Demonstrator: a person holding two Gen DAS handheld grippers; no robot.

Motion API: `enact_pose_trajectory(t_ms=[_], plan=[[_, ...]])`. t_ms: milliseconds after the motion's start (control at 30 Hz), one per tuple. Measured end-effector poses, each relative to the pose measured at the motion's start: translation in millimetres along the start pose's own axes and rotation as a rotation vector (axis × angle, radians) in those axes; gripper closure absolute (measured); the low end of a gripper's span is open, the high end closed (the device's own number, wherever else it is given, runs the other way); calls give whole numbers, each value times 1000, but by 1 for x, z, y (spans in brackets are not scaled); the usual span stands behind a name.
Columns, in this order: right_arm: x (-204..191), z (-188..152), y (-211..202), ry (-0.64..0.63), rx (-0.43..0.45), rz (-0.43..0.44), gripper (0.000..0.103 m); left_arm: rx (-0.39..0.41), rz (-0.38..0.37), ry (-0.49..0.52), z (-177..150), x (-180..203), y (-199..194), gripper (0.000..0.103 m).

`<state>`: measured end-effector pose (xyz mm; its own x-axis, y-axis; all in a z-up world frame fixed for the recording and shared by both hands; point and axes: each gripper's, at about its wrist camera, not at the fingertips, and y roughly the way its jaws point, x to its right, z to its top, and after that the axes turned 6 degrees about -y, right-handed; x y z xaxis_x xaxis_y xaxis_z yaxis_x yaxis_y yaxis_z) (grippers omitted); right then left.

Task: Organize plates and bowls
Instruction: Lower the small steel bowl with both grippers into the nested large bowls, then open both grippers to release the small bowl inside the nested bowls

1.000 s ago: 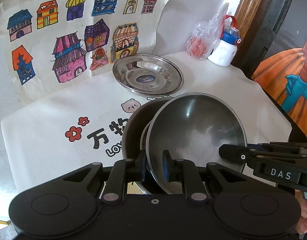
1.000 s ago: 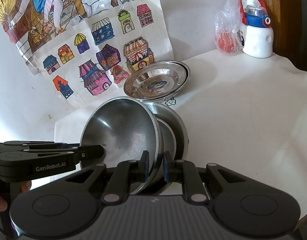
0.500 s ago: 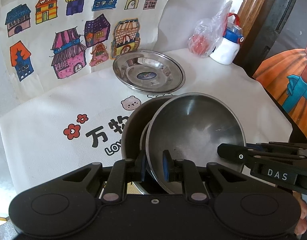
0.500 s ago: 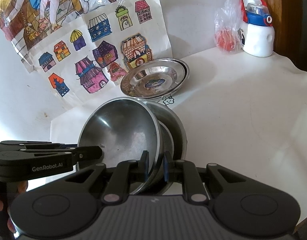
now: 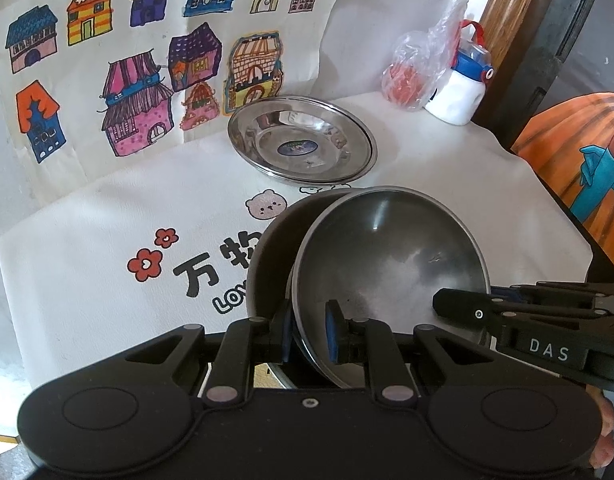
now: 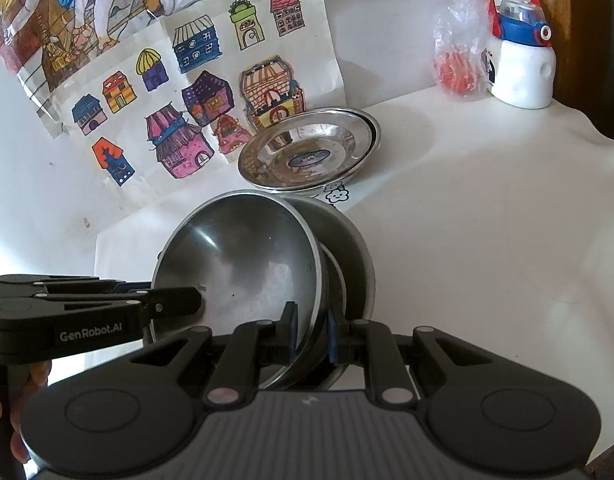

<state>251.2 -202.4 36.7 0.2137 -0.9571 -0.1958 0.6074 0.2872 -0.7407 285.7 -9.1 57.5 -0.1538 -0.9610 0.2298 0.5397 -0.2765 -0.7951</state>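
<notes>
A steel bowl (image 5: 387, 264) (image 6: 243, 260) tilts on edge inside a stack of other steel bowls (image 5: 271, 256) (image 6: 351, 248) on the white tablecloth. My left gripper (image 5: 309, 334) is shut on its near left rim, blue pads on either side of the wall. On the opposite rim my right gripper (image 6: 312, 334) is shut the same way. Each gripper shows in the other's view: the right gripper (image 5: 441, 304) and the left gripper (image 6: 193, 300). Behind the bowls lies a stack of shiny steel plates (image 5: 347, 168) (image 6: 267, 176) with a blue sticker in the middle.
A white bottle (image 5: 455, 96) (image 6: 523, 76) with a blue lid and a plastic bag (image 5: 411, 76) of red things stand at the back right corner. Children's house drawings (image 5: 139, 104) cover the wall behind. The table edge (image 5: 567, 208) drops off on the right.
</notes>
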Motion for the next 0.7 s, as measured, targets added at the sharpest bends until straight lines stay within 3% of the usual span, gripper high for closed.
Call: enact_pose_trajectory(t_ms=[700], plan=[[1,-1,-3,-22,28,-11,78,-6,-3,-10,1,-4,1,79]])
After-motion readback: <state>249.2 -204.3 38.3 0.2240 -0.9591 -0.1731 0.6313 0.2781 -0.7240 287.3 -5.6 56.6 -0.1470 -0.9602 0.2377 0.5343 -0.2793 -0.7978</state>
